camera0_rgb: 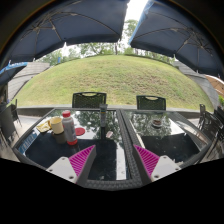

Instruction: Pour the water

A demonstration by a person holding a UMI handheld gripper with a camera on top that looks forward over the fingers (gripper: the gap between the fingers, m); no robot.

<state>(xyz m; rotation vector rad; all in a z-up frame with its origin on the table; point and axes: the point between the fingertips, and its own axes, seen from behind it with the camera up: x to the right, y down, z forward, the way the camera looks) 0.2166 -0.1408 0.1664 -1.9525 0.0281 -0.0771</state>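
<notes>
- Outdoors, a sloping green lawn rises behind the patio, with trees along its top and two dark blue parasols spread overhead.
- Under them stands a glass tabletop with a dark wicker frame, its panes reflecting the sky.
- Two dark wicker chairs stand at the far edge of the tabletop, one towards the left and one towards the right; more chair frames show at both side edges.
- Near the left edge of the tabletop stands a clear plastic bottle with a red cap and red label, upright.
- Just left of that bottle, touching or nearly so, sits a pale cup-like container; what it holds cannot be made out.
- A small red round thing lies flat on the glass just right of the bottle.
- A dark glass or cup stands towards the far right part of the tabletop, well apart from the bottle.
- The gripper hovers above the near edge of the tabletop, its jaws wide apart and holding nothing.
- Its pink pads face each other across bare glass; the bottle stands beyond and to the left of the left finger.
</notes>
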